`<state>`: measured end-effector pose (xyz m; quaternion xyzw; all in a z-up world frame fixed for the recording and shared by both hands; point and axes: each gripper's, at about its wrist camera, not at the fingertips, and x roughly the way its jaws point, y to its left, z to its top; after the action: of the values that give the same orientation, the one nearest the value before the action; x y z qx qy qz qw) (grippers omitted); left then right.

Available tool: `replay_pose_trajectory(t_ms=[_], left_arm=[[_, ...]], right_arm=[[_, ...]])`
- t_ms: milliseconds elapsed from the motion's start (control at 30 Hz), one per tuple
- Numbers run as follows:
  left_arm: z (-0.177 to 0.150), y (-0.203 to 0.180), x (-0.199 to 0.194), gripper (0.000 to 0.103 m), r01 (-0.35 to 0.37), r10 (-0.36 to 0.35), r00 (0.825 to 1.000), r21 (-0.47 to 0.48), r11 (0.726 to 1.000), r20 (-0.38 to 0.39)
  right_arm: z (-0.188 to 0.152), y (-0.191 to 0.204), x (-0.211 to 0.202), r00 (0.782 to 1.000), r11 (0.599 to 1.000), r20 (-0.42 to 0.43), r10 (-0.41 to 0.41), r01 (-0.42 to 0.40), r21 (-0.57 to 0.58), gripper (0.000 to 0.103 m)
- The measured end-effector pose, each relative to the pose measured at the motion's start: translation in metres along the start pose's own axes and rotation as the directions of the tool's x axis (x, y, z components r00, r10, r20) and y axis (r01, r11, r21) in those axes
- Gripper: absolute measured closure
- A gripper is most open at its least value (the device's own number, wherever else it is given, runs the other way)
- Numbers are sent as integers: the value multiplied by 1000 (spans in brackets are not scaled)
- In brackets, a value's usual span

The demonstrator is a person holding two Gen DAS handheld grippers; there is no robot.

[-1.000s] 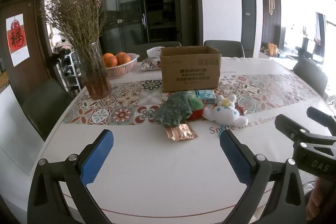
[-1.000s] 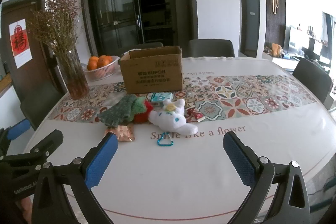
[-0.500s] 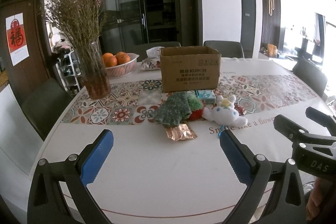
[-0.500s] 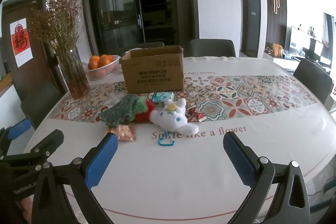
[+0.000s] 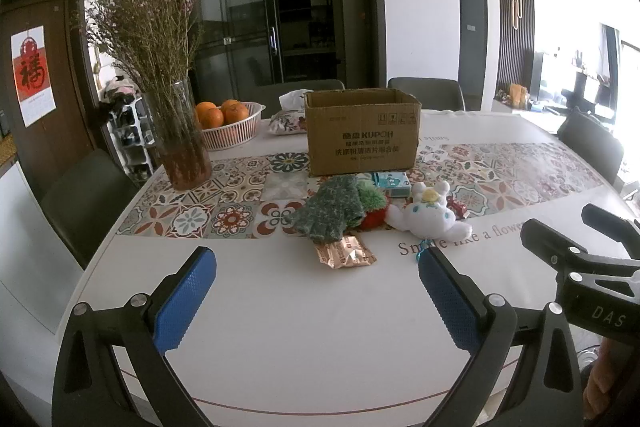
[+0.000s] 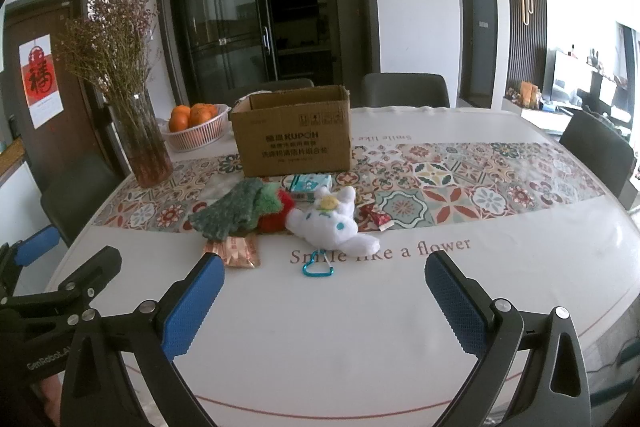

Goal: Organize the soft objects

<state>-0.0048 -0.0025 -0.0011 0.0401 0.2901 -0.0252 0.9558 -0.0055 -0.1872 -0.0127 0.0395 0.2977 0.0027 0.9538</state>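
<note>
1. Nothing has moved since a second ago: my left gripper and right gripper still hover above the white table, jaws wide apart, empty.
2. At twelve o'clock, the white plush rabbit touches the green knitted glove, before the open brown cardboard box.

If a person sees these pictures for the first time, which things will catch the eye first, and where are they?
Probably the open cardboard box on the patterned runner at the table's middle, with a small heap before it: a white plush toy, a green knitted glove and a red and green plush. At the left stands a glass vase of dried flowers, with a basket of oranges behind it.
</note>
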Motion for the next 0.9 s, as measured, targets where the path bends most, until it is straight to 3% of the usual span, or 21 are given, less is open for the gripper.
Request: replay_pose_trajectory(t_ms=[900], left_arm=[[0,-1,-1,0,-1,1,1000,0,1000,0]], right_arm=[[-2,2,2,1000,1000,-10,3,-3,1,1]])
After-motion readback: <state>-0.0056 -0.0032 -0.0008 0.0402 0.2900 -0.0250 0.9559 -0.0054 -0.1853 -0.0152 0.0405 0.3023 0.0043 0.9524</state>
